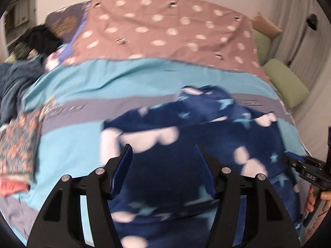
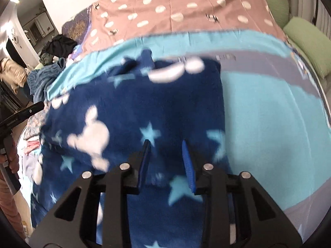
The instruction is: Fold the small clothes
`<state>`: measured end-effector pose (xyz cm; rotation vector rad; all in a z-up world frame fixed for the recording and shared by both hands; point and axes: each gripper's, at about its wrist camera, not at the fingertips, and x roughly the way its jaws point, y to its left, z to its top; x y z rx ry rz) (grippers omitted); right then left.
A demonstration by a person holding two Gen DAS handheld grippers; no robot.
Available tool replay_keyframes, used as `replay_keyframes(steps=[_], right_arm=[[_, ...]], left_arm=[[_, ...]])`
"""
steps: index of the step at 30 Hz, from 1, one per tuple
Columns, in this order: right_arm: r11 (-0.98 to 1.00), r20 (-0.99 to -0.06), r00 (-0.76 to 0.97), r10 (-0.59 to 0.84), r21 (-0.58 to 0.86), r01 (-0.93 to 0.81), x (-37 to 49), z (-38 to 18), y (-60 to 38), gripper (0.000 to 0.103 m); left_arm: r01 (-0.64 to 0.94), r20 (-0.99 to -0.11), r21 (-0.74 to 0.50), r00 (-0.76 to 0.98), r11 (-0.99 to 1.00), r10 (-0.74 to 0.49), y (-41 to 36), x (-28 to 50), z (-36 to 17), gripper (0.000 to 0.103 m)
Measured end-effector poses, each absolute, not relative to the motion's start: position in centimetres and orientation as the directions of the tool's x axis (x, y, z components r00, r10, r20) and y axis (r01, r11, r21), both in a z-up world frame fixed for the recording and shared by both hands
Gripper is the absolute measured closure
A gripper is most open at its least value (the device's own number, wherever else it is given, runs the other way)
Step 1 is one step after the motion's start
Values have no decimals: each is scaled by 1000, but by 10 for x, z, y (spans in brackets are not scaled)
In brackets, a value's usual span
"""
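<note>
hand-held grippers (image 1: 163, 150) (image 2: 165, 144) open above fleece (image 2: 134, 107)

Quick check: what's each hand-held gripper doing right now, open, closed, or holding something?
Left hand-held gripper: open, empty, above the navy garment.
Right hand-held gripper: jaws apart, nothing visibly clamped.

lettering on the bedsheet's grey band (image 1: 68, 109) and gripper body, too blurred to read

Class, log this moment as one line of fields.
garment: navy star-print fleece on bed | left tongs: open above it | right tongs: open, empty
</note>
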<state>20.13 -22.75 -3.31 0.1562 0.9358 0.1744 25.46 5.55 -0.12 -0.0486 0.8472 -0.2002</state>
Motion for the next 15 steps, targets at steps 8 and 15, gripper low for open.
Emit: replay_keyframes(steps=[8,15], right_arm=[[989,-844,519,134,80,-124,204,-81,-217,69],[982,-872,450,191,171,-85,215,-76,-227,66]], left_arm=[[321,-820,-42,530,946,-217,-16,248,-82,40],[315,-785,-57,573,947,-238,-17,262,-37,42]])
